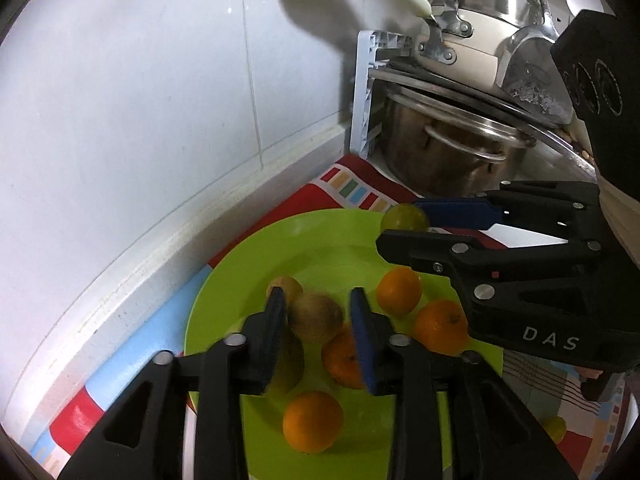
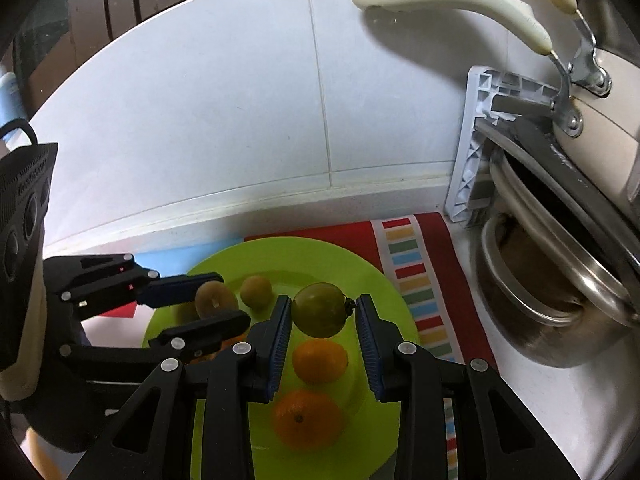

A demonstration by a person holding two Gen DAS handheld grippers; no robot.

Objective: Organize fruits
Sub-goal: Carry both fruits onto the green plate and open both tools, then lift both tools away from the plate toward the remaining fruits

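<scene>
While both grippers hang over the green plate [image 1: 224, 276], each wrist camera is given something the other misses. In the right wrist view, a green fruit [image 2: 319, 310] is seen pinched between the blue pads of the right gripper [image 2: 322, 312], its stem end turned to the right-hand pad, and it is carried above the plate rather than resting on it. From the left wrist view that same fruit [image 1: 404, 218] is only glimpsed as a small round shape at the tip of the right gripper [image 1: 400, 226], half covered by the near finger.

The left gripper [image 1: 318, 306] is seen from its own camera with jaws a little apart; a brownish fruit [image 1: 316, 318] sits between the pads, blurred, and whether it is pressed cannot be told. A second brownish fruit [image 1: 285, 286] is partly hidden behind the left finger. Four oranges are counted here, the nearest orange [image 1: 313, 420] lying just below the fingers; in the right view only two are shown clear.

Under the plate a striped cloth [image 2: 404, 256] is spread. Beyond the right gripper, stacked steel pots [image 2: 560, 300] and a white rack [image 2: 472, 168] are crowded against the tiled wall [image 2: 240, 100], with cream pan handles [image 2: 460, 0] jutting overhead.
</scene>
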